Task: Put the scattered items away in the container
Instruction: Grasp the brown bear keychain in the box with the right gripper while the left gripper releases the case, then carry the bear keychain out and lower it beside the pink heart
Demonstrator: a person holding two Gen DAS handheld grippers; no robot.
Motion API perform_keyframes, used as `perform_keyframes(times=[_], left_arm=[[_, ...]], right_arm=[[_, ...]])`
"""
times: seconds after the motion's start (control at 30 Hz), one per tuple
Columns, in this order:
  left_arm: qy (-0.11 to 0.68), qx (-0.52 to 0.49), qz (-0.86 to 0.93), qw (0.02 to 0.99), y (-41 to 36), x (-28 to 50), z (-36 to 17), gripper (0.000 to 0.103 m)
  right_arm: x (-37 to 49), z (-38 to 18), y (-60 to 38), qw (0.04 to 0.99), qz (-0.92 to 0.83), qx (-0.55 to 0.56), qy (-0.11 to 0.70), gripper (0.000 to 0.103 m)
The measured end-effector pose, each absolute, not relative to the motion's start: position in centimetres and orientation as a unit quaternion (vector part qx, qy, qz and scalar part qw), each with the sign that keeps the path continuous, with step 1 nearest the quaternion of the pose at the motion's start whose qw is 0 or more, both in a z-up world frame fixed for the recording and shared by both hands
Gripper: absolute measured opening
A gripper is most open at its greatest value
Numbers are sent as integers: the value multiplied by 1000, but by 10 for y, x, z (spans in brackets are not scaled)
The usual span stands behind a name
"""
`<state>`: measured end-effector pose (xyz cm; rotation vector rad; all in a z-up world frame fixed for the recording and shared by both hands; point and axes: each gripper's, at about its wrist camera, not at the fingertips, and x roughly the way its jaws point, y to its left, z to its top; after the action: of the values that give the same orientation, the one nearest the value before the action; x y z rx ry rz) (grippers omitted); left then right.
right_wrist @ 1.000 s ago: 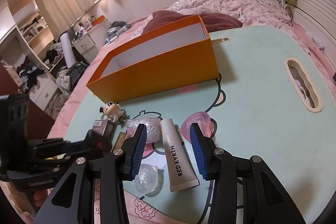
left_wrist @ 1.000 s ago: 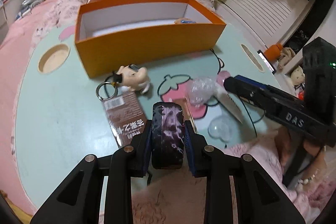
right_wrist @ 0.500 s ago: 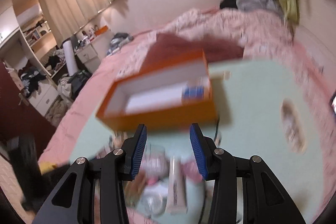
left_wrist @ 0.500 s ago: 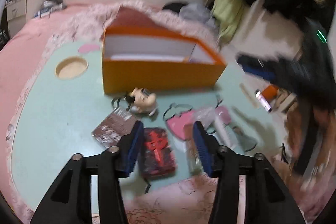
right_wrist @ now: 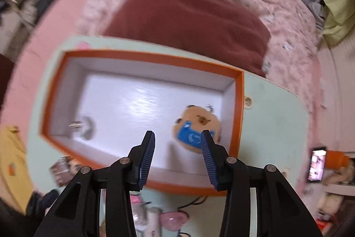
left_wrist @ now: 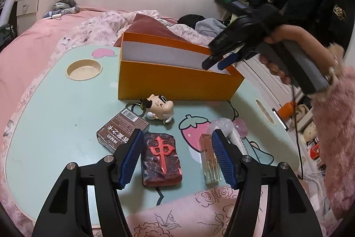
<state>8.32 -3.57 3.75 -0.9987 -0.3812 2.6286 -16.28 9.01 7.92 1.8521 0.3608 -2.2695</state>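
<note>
A dark block with a red character [left_wrist: 160,160] lies flat on the mint table [left_wrist: 55,126], between the fingers of my left gripper [left_wrist: 177,154], which is open; the pads do not press on it. The orange box [left_wrist: 177,81] stands behind it. My right gripper [right_wrist: 177,137] hangs over the box [right_wrist: 142,57], tipped steeply down, open and empty. In the left wrist view the right gripper [left_wrist: 216,63] hovers at the box's right end, held by a hand in a fluffy pink sleeve. Inside the box lie a round plush toy with blue [right_wrist: 197,128] and a small metal piece [right_wrist: 82,126].
Loose on the table are a cartoon keychain figure [left_wrist: 158,107], a brown packet [left_wrist: 122,130], a clear bottle [left_wrist: 209,161], a white tube [left_wrist: 235,137], bubble wrap [left_wrist: 219,123] and a pink piece [left_wrist: 240,126]. A round cup hole [left_wrist: 84,69] sits at the left. Pink bedding surrounds the table.
My left gripper opened and let go of the block, which now lies face up on the table. My right gripper swung from the white tube to above the box and tipped downward.
</note>
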Motion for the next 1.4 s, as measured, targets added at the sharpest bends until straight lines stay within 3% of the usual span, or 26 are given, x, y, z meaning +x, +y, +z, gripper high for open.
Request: perform_keyframes(times=[0.2,0.27,0.33,0.47,0.5,0.53,0.57,1.03,1.4], left_arm=[[-131,-338,919,156,-37,88,41,64],[-134,-335,919,156,-39,89,42,64],[-138,-331,920,157,-41,90,43,64],[-138,-331,920,157,-40,91,44,64],[-137,-331,920,157,-40,92,44,64],[-137,-332,920,157,-40,92,44,64],[-137,-332,920,157,-39,92,44,64],[-140,-338,917,157,-40,89,41,64],[-140,-345,915,154,-40,88,38,64]], right_arm=[[-181,54,81,41,-748,643,161,46],[-183,42,80,29,-745,643,172,59],[-180,36,73,21,-751,629,202,61],[-176,36,71,18,-758,619,203,56],[-176,36,72,14,-759,618,205,52],[-176,36,74,3,-760,614,213,38],[-176,37,74,-7,-762,609,222,34],[-163,61,71,7,-799,557,229,31],[-90,116,47,46,-850,450,270,31]])
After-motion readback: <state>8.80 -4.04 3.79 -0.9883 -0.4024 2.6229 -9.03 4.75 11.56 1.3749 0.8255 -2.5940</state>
